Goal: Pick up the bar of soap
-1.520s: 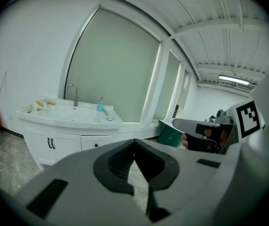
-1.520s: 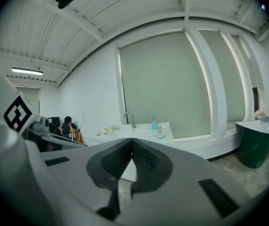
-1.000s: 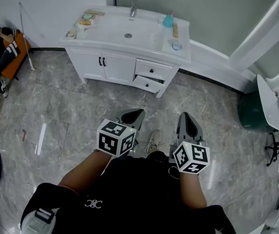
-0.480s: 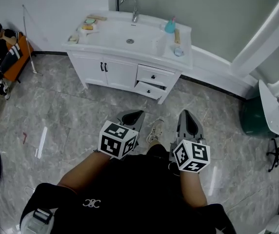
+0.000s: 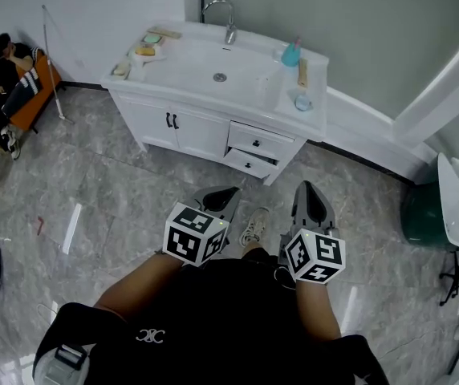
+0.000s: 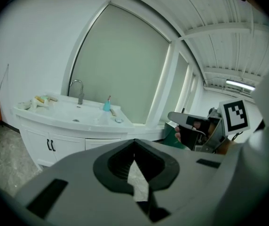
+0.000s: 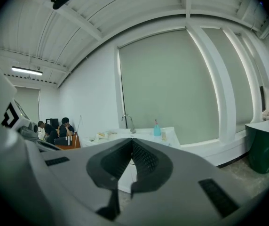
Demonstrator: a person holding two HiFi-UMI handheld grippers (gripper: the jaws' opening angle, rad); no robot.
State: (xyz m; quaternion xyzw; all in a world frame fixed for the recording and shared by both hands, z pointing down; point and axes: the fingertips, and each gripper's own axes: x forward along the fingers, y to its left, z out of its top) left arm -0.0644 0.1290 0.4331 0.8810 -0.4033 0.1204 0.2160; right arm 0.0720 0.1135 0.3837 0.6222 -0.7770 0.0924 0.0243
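Observation:
A white vanity (image 5: 173, 123) with a sink stands across the floor from me. On its left counter end lie a yellowish bar of soap (image 5: 144, 51) and a green one (image 5: 151, 38); in the left gripper view the bars (image 6: 40, 99) show small and far off. My left gripper (image 5: 221, 196) and right gripper (image 5: 309, 192) hang side by side over the floor in front of the person's body, well short of the vanity. Both have their jaws shut with nothing between them. The left gripper's tips (image 6: 134, 141) and the right gripper's tips (image 7: 132, 139) both point toward the vanity.
A faucet (image 5: 222, 10), a blue bottle (image 5: 291, 54) and a wooden brush (image 5: 302, 72) stand on the counter. One vanity drawer (image 5: 249, 165) is slightly open. A person sits at the far left (image 5: 9, 50). A green bin (image 5: 424, 215) stands at the right.
The vanity has slid lower and a little rightward in the head view, so it looks nearer. Both grippers keep their place before the body and stay shut.

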